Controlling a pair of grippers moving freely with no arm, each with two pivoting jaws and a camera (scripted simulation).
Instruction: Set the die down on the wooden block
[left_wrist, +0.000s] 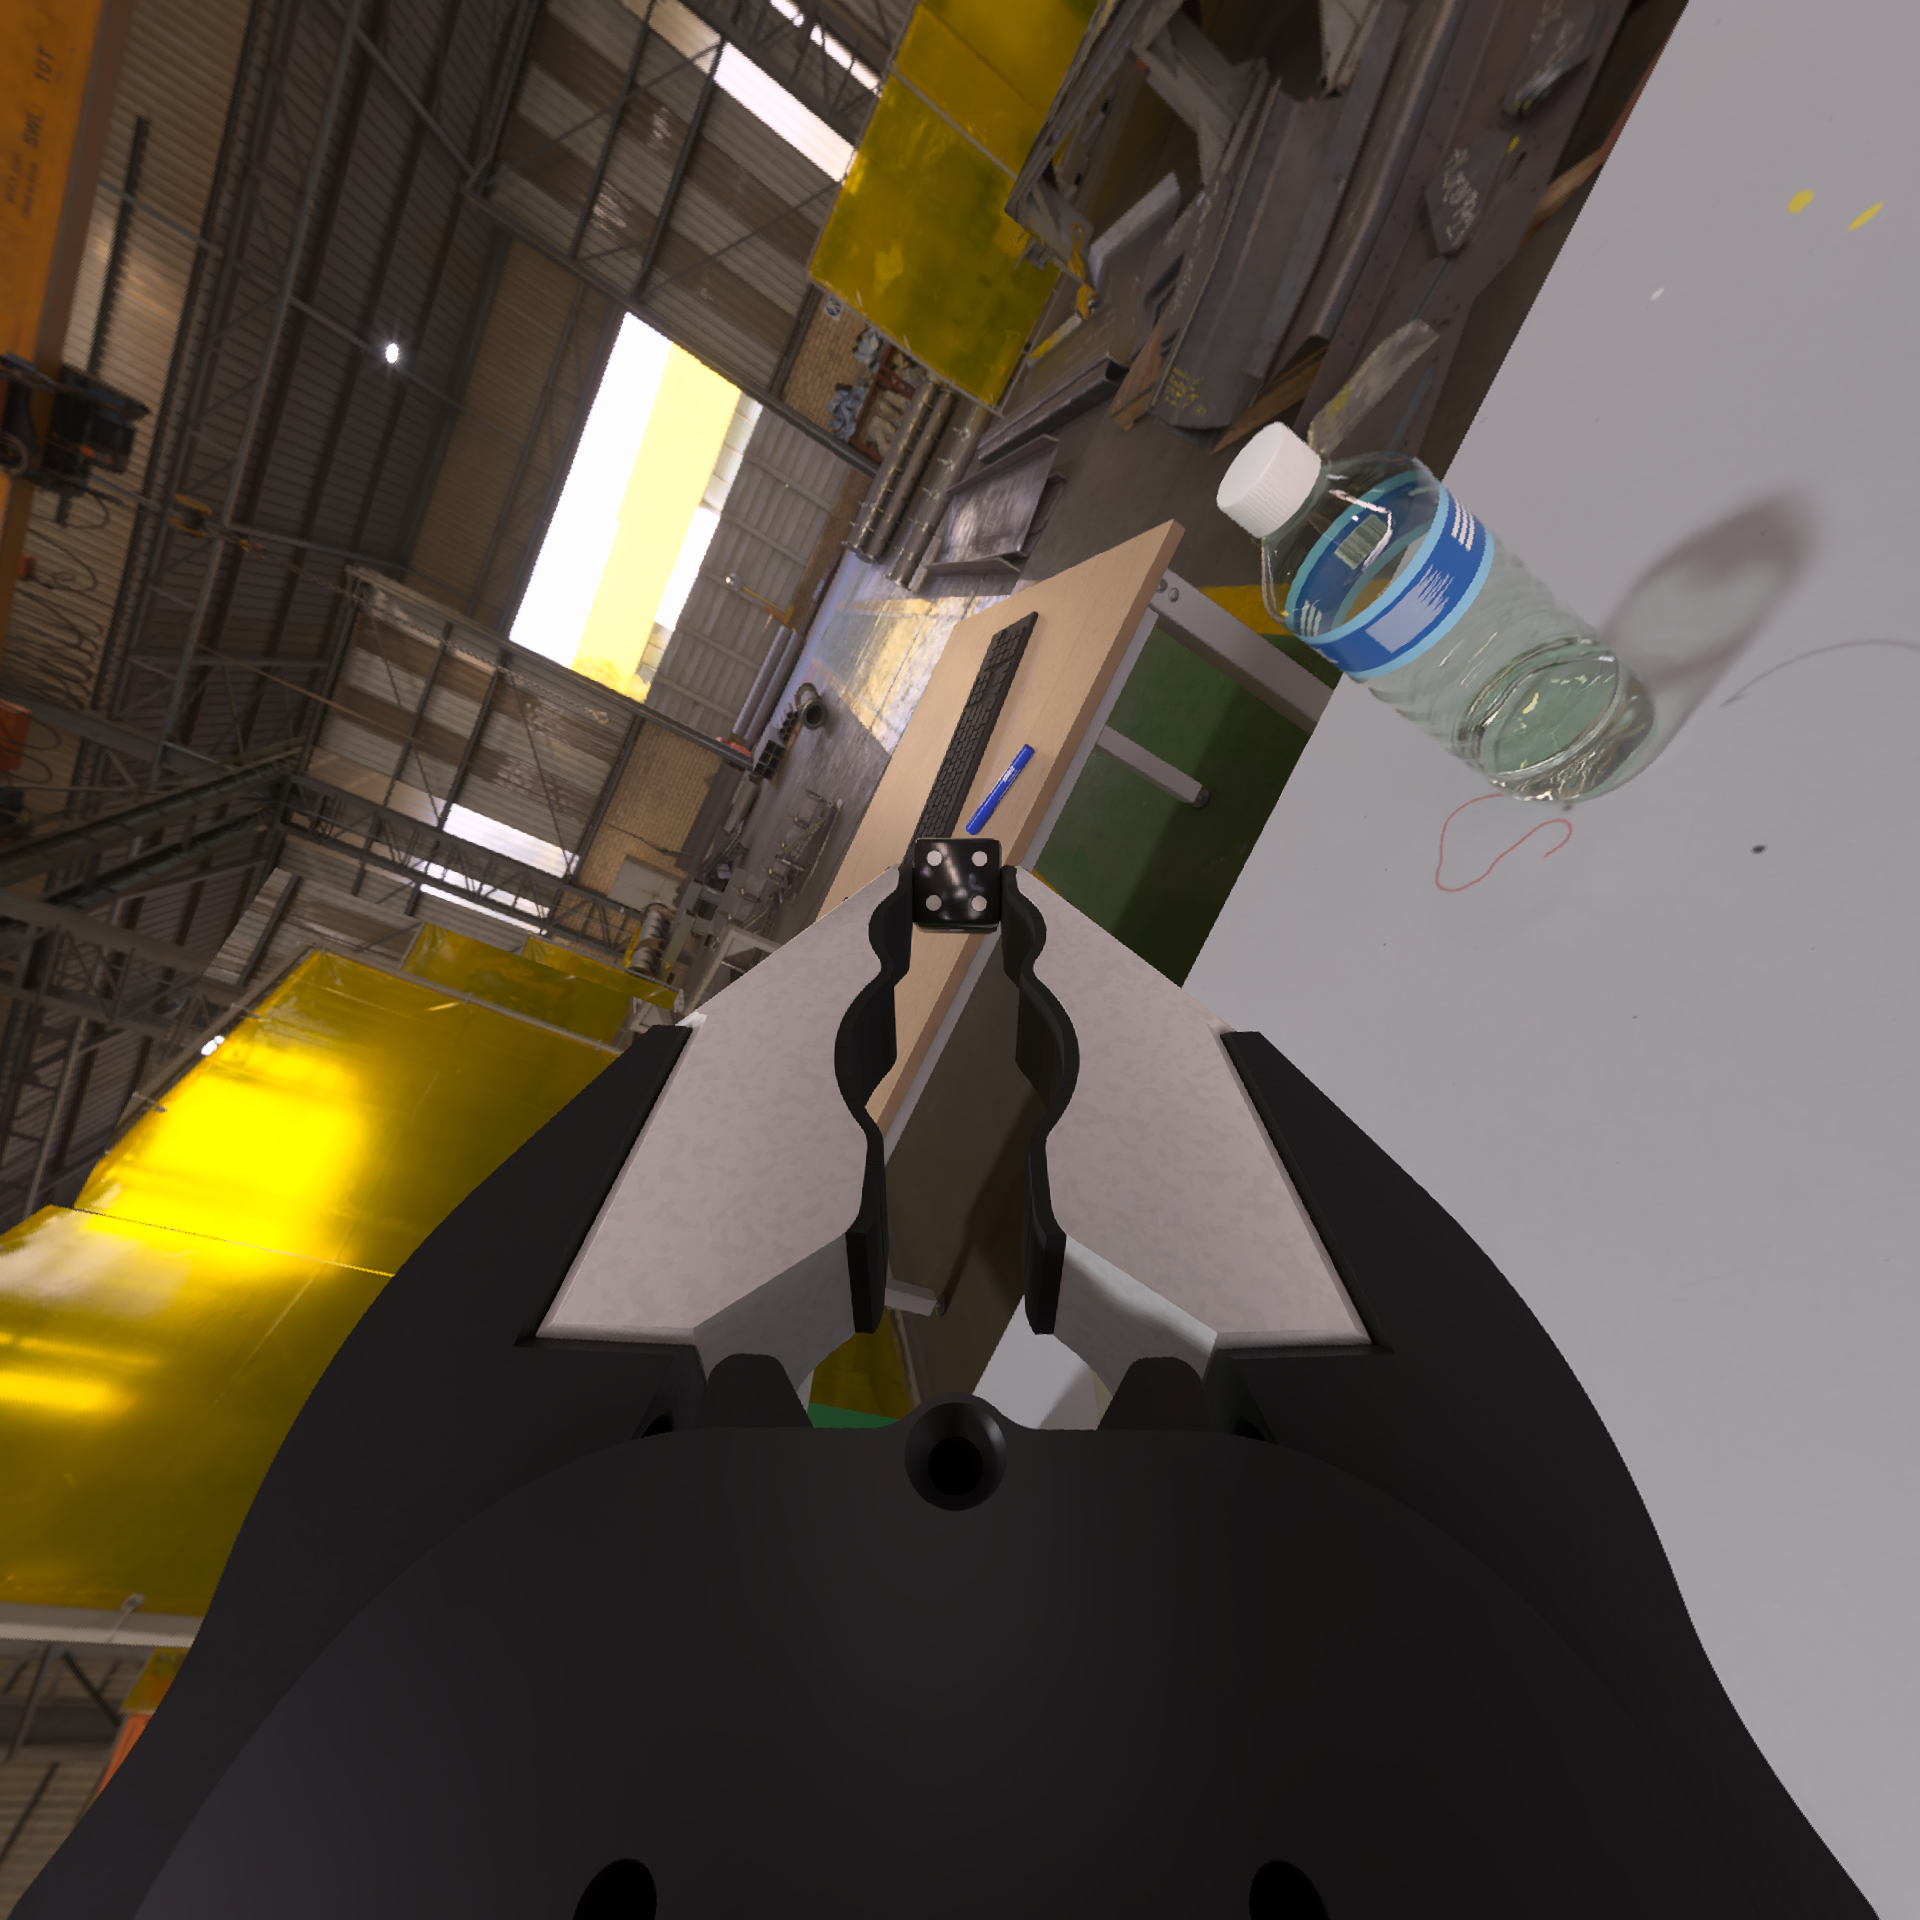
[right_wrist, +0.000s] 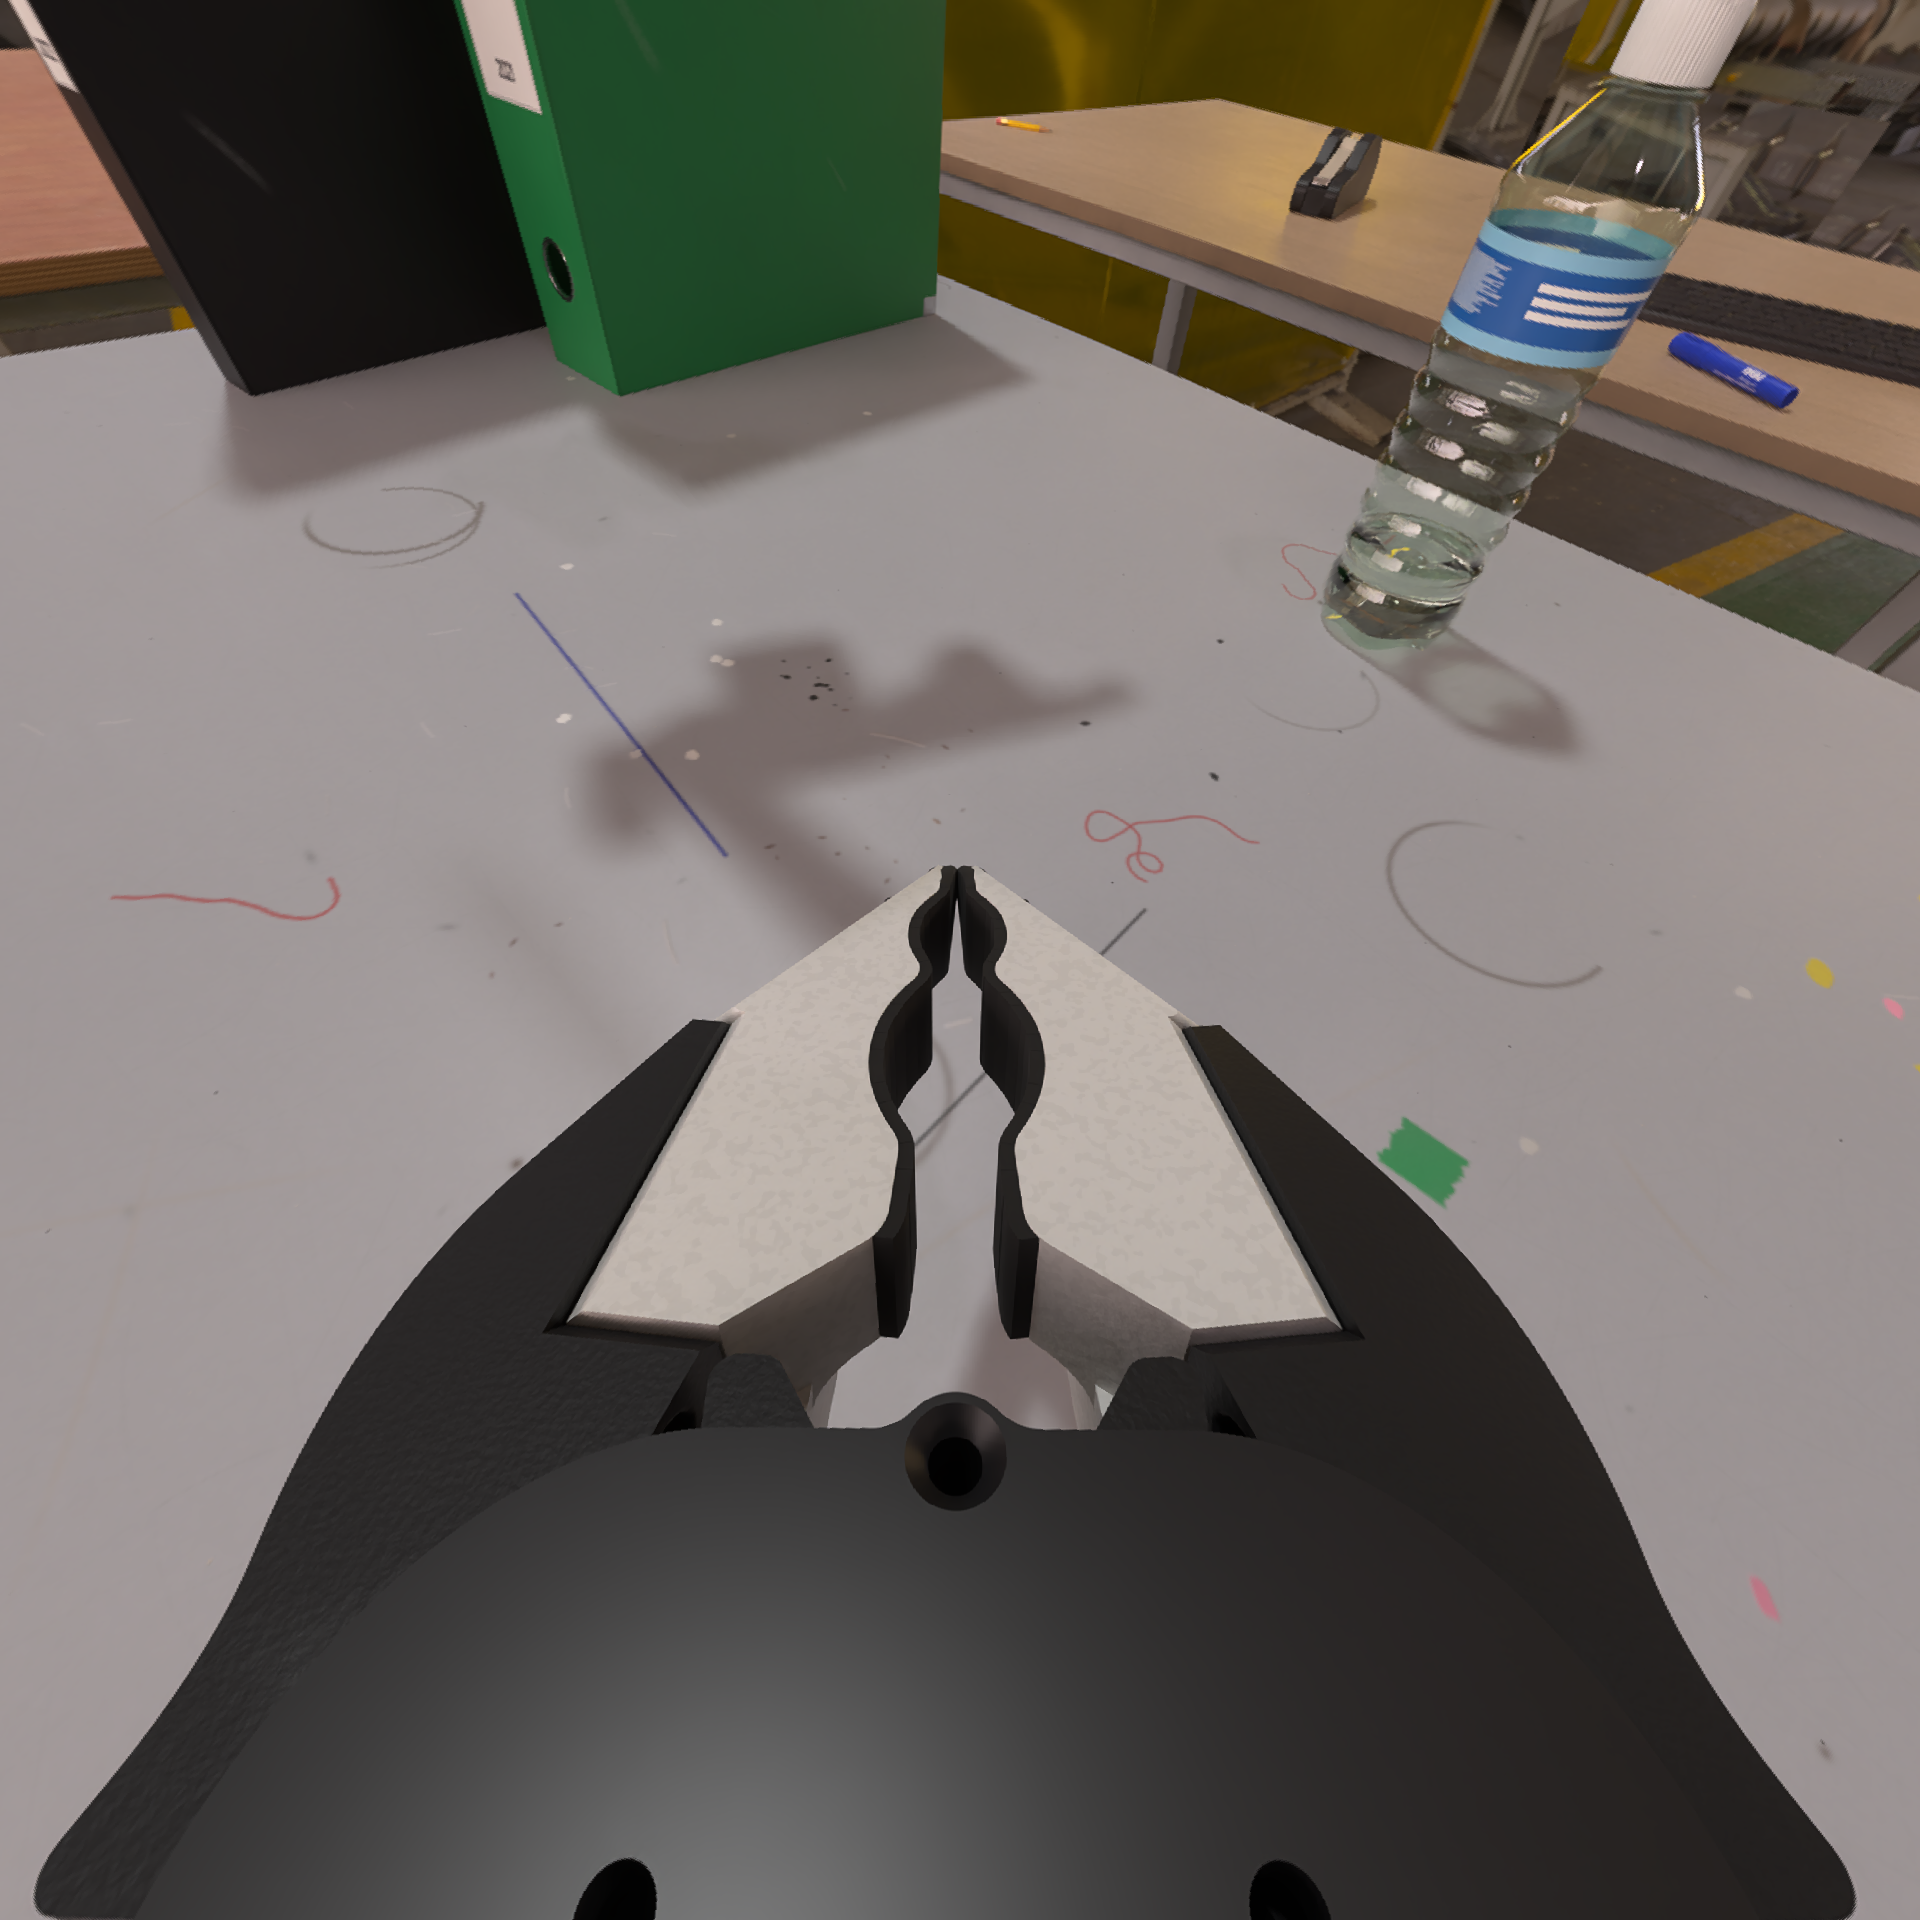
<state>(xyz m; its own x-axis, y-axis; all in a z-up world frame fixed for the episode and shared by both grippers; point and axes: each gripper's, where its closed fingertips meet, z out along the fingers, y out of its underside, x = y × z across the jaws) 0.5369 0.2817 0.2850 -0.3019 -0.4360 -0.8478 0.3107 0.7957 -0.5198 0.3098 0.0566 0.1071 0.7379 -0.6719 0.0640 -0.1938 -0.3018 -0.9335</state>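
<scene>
My left gripper is shut on a black die with white pips, pinched between its fingertips. The left wrist view is rolled sideways, so the grey table stands along the right side and the die is held in the air off its edge. My right gripper is shut and empty, hovering low over the grey table. No wooden block shows in either view.
A clear water bottle with a blue label stands on the grey table; it also shows in the right wrist view. A green binder and a black binder stand at the back. A wooden side table carries a keyboard, a blue marker and a tape dispenser.
</scene>
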